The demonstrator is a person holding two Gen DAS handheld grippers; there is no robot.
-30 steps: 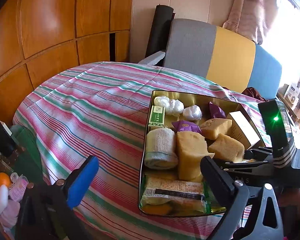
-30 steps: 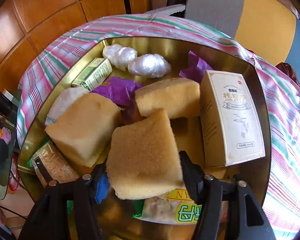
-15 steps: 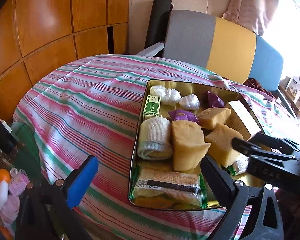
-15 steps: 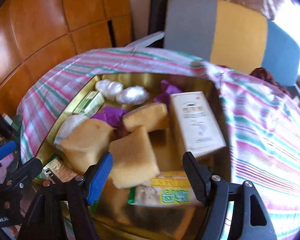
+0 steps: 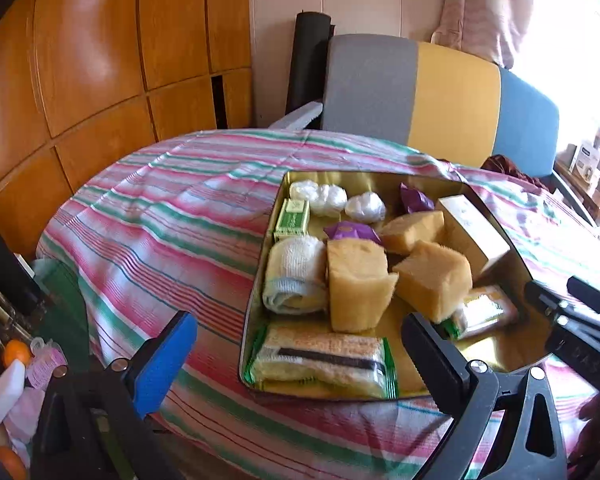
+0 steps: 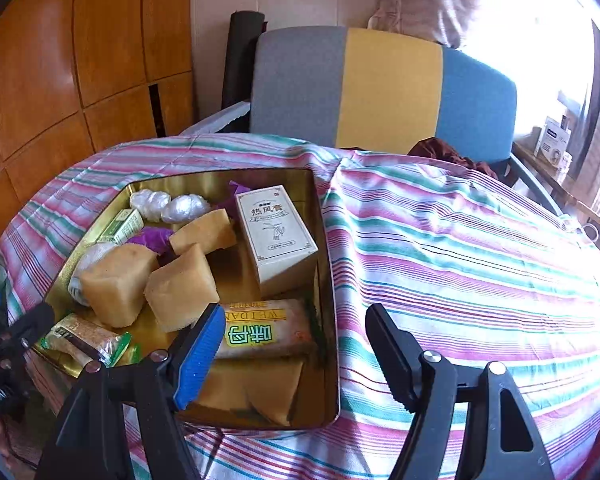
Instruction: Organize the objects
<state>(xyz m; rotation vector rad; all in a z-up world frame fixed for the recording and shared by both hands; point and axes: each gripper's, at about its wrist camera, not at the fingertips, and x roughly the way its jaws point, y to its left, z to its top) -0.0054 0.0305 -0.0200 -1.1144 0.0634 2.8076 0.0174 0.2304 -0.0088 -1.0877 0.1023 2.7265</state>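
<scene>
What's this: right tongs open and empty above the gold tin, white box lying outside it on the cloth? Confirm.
One error. The white box stands inside the gold tin, against its right wall, as the right wrist view shows. The right tongs are indeed open and empty.

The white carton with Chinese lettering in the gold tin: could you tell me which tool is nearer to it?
Right. The right tool hangs open over the tin's near right corner, just short of the white carton. The left tool hangs open at the tin's opposite side.
</scene>
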